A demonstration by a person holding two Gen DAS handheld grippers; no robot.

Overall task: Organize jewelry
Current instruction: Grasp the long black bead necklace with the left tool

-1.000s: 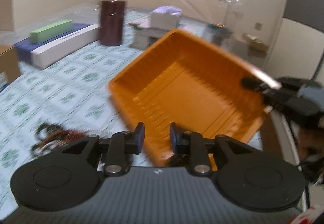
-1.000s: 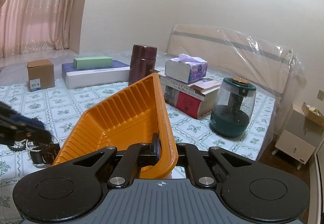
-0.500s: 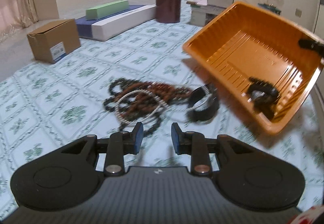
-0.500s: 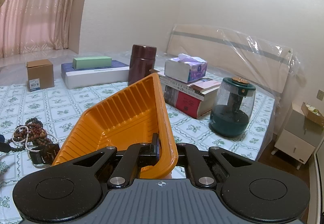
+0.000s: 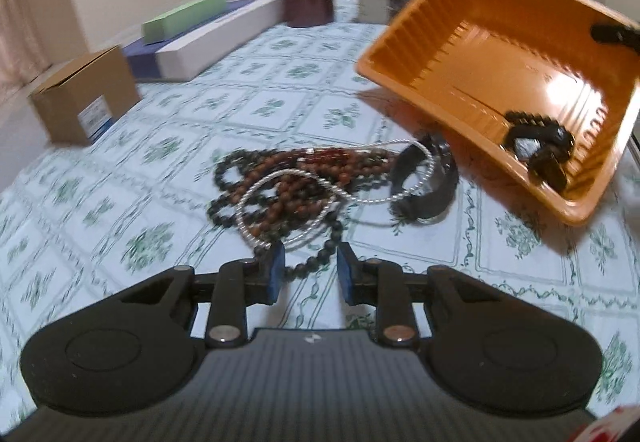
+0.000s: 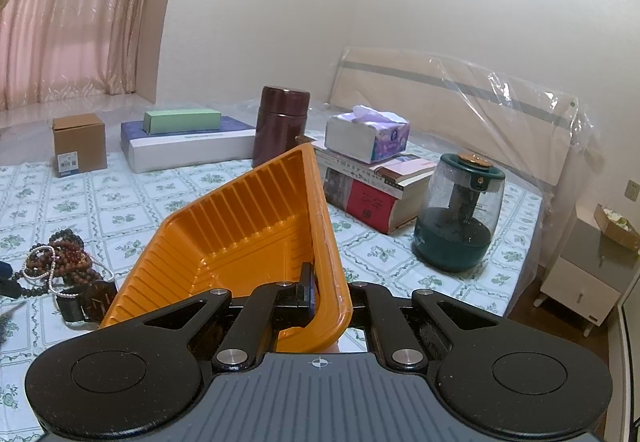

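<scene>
Right gripper (image 6: 316, 296), jaws clamped on the rim of the tilted orange tray (image 6: 240, 226), which holds a few dark pieces. Left gripper (image 5: 310, 268), jaws narrowly parted and empty, above a dark bead strand at the near edge of the jewelry pile (image 5: 304, 186) on the bed (image 5: 120, 202). Best practice: straddle one strand only, then close.

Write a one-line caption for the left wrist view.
Open left gripper over tangled bead necklaces beside a tilted orange tray.
</scene>
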